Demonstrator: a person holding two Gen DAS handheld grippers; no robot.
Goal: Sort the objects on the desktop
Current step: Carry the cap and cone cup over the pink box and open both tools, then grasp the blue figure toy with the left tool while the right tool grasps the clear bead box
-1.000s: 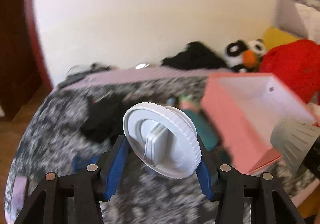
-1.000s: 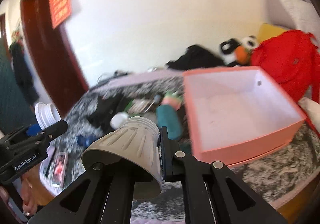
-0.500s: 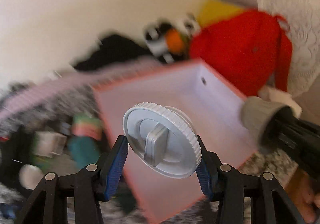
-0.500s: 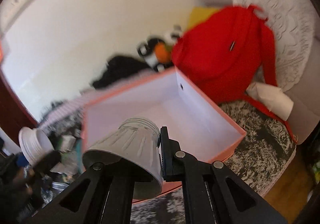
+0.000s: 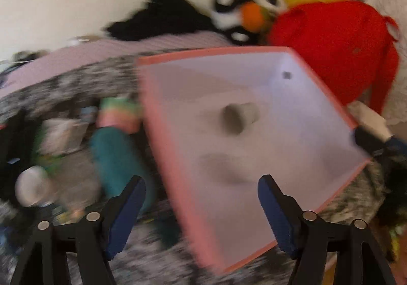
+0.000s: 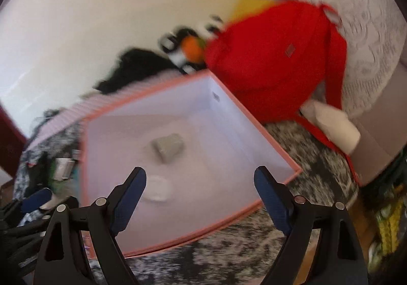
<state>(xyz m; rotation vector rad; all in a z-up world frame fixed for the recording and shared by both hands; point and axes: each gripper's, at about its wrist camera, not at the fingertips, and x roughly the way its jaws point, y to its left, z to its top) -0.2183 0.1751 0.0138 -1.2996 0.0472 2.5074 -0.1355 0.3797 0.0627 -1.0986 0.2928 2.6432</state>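
Jar (image 6: 168, 147) lies toppled in the pink box (image 6: 267, 137), mouth leftward; lid (image 6: 158, 187) nearer; both grippers (image 5: 201, 193) (image 6: 200, 189) just opened, empty.

Both items released into box.
Jaws of left gripper (image 5: 199, 192) and right gripper (image 6: 199, 184) just opened, nothing between; ribbed white round lid (image 6: 157, 189) and grey ribbed plastic cup (image 6: 168, 147) now dropped inside the pink-rimmed cardboard box (image 6: 254, 119).

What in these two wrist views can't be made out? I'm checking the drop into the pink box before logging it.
- White ribbed round lid: in the left wrist view only a blurred smear, so resting or mid-fall is unclear.
- Grey ribbed plastic jar: blurred in both views; upright or tipped unclear.
- Clutter left of the pink cardboard box: motion blur hides what it is.
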